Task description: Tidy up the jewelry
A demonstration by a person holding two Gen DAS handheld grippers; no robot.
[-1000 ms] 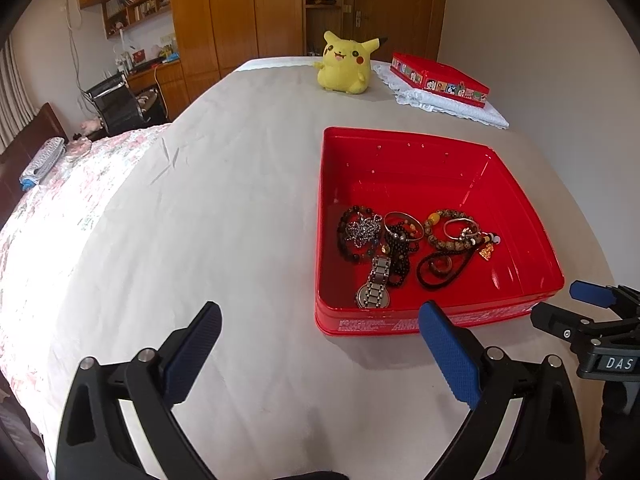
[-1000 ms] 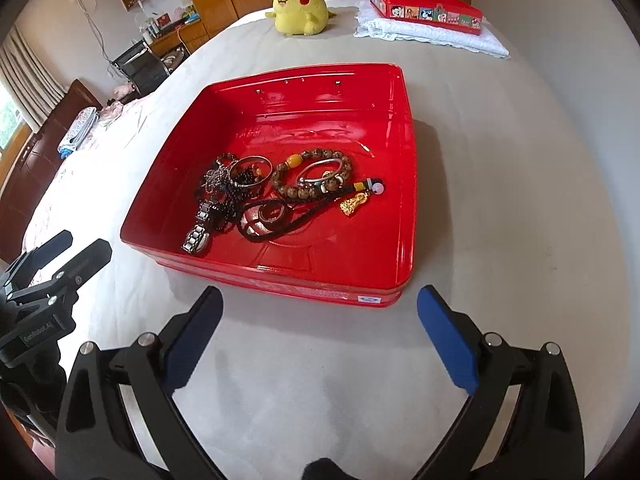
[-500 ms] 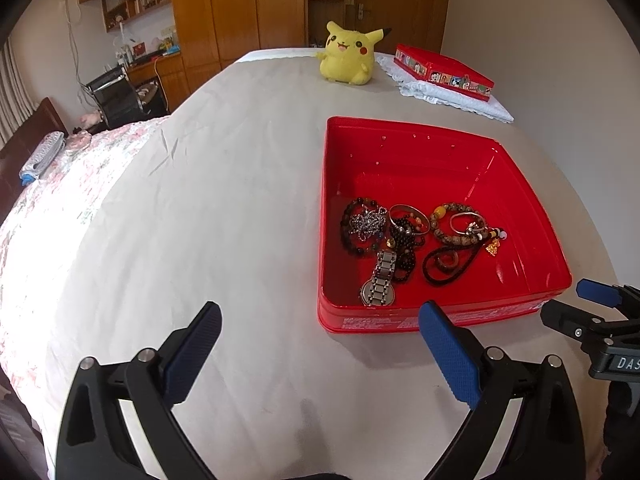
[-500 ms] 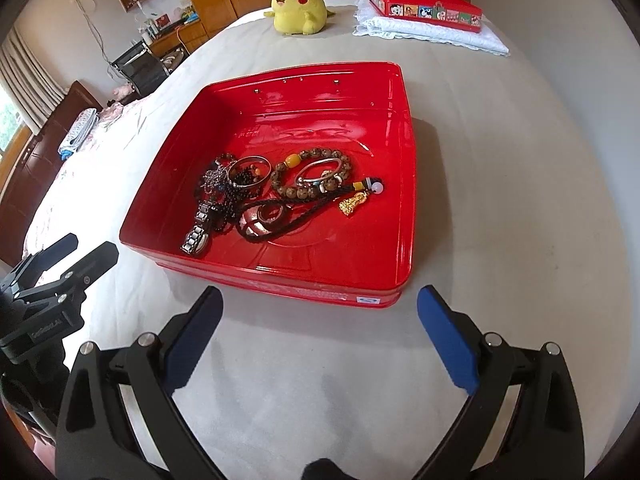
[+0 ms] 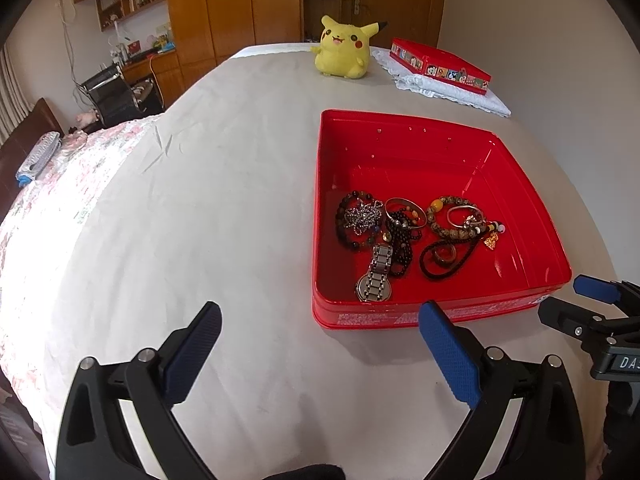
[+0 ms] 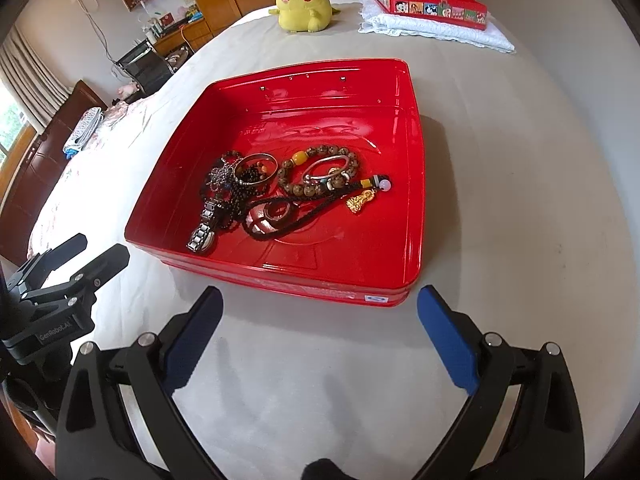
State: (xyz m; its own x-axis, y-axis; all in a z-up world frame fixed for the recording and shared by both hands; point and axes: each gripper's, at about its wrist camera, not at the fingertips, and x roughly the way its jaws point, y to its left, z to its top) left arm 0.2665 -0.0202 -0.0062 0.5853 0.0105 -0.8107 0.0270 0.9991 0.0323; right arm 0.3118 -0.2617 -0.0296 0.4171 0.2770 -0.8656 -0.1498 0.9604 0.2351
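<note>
A shallow red tin (image 5: pixel 400 136) (image 6: pixel 412 216) lies on the white bed sheet and holds a heap of jewelry: a steel watch (image 5: pixel 376 278) (image 6: pixel 204 230), dark bead bracelets (image 5: pixel 348 220), a silver bangle (image 6: pixel 256 168), a brown bead bracelet (image 5: pixel 452 216) (image 6: pixel 320 172), a black cord with a ring (image 6: pixel 276 216) and a gold charm (image 6: pixel 360 201). My left gripper (image 5: pixel 320 350) is open and empty, just short of the tin's near left corner. My right gripper (image 6: pixel 320 336) is open and empty in front of the tin's near edge.
A yellow Pikachu plush (image 5: pixel 344 50) (image 6: pixel 304 4) sits at the far end of the bed. A second red tin (image 5: pixel 440 65) (image 6: pixel 430 10) rests on a white folded cloth (image 6: pixel 436 32). A chair and desk stand at the far left.
The left wrist view has tilted down and drawn back slightly, so the tin sits a little lower and closer. The right gripper has barely moved. Both stay open.
</note>
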